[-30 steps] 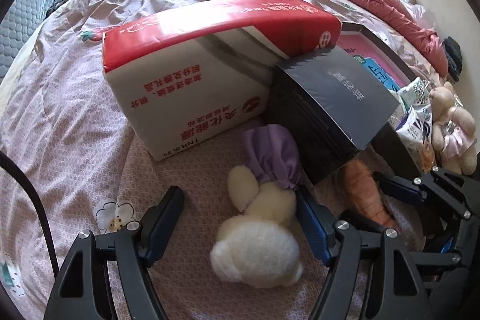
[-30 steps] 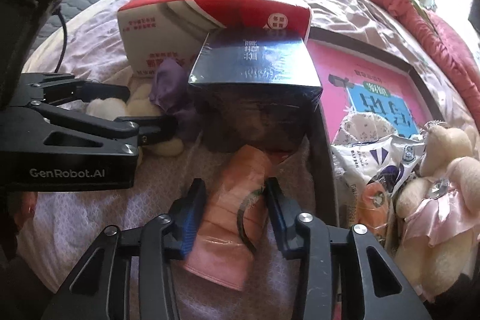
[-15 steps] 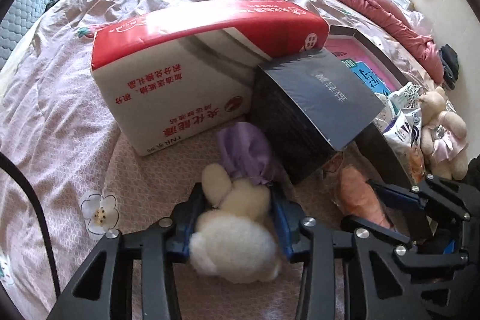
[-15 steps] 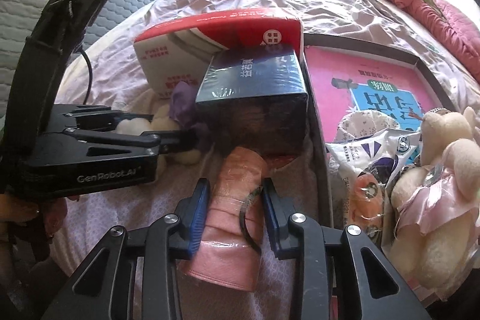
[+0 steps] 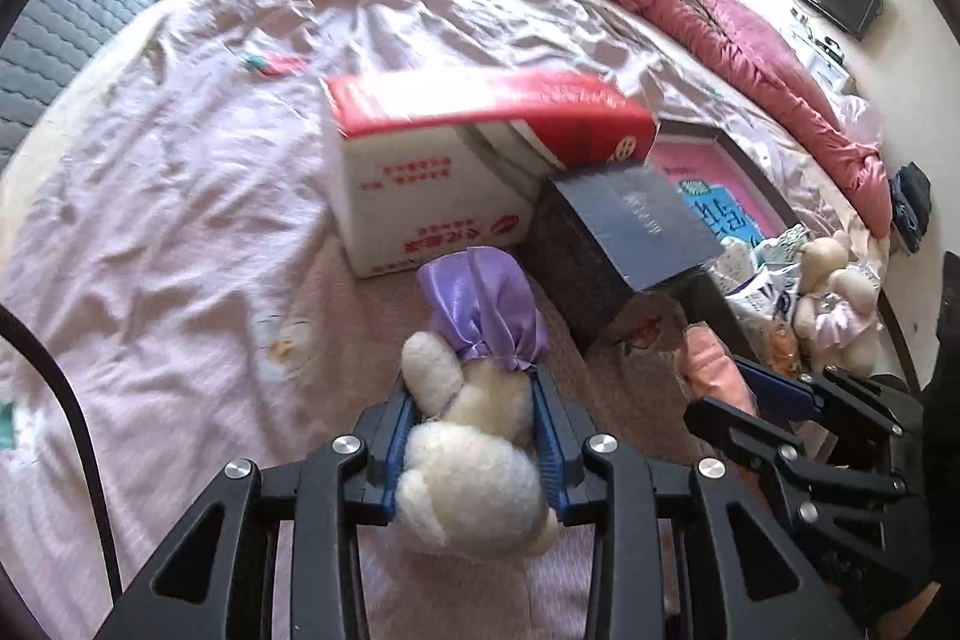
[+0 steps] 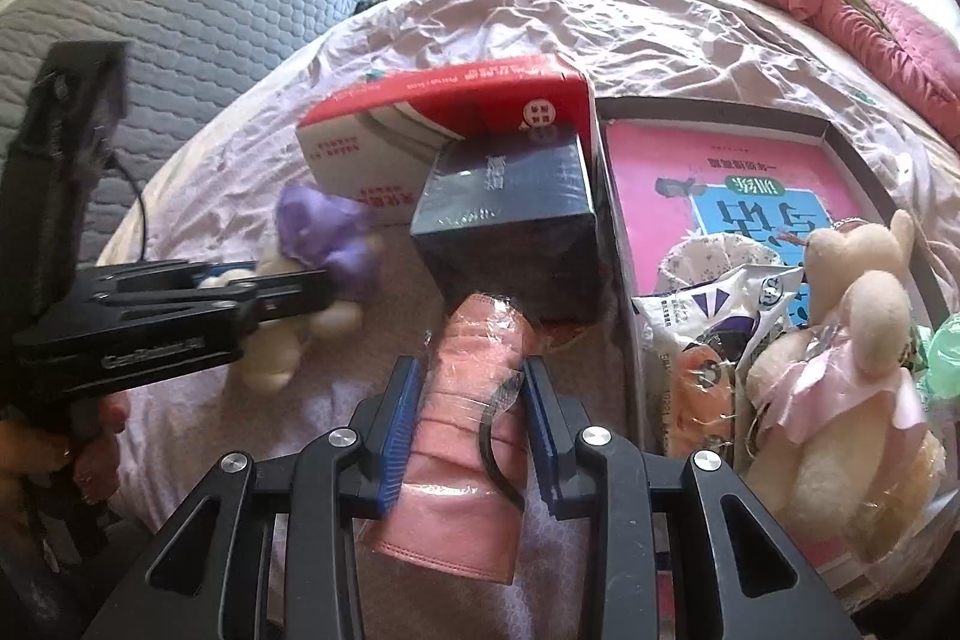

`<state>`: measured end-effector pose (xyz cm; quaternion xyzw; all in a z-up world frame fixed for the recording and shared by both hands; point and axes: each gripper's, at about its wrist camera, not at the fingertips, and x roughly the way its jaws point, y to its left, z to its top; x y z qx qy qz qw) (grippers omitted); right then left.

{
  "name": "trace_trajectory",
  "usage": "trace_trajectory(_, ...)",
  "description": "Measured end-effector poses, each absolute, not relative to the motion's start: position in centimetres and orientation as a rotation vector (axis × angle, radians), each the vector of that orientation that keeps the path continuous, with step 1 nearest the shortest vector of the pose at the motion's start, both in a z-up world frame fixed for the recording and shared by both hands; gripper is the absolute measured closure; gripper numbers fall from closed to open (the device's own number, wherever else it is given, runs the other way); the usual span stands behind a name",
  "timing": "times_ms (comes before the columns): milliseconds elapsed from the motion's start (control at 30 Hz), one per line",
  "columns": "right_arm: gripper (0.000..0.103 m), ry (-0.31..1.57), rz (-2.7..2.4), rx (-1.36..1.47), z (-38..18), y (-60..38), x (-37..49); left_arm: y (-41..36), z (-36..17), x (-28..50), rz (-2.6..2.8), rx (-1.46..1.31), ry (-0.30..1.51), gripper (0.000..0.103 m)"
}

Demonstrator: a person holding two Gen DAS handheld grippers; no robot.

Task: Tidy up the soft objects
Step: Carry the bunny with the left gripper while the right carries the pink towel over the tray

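Observation:
A white plush toy [image 5: 474,484] in a purple satin dress [image 5: 480,304] sits between the blue pads of my left gripper [image 5: 471,388]. The jaws are closing and the pads squeeze its body, holding it just above the lilac bedsheet [image 5: 180,220]. In the right wrist view the same left gripper [image 6: 312,286] holds the plush toy [image 6: 270,358] at the left. My right gripper [image 6: 471,370] is shut on a pink soft bundle [image 6: 468,460] in clear wrap. The bundle's far end points at the dark blue box [image 6: 510,208].
A red and white carton [image 5: 456,166] stands behind the dark blue box [image 5: 630,226]. To the right, a dark-rimmed tray [image 6: 624,244] holds a pink book, snack packets [image 6: 720,304] and a cream bear in a pink dress [image 6: 852,352]. A pink quilt [image 5: 750,34] lies along the far right.
My left gripper went from wide open to clamped on the plush toy and lifted it off the sheet. The right gripper has risen and pulled back with the pink bundle.

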<state>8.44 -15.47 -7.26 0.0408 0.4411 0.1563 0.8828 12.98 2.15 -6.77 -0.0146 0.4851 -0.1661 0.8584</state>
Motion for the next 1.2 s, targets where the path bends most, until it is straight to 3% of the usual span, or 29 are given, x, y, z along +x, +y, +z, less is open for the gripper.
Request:
trace_trajectory(467,0.068,0.730,0.318,0.108,-0.6,-19.2,5.9,-0.5,-0.2,7.5,-0.373,-0.096,0.905,0.068)
trace_trajectory(1200,0.068,0.604,0.165,0.215,5.1,-30.6,3.4,-10.5,3.3,6.3,-0.498,-0.008,0.841,0.068)
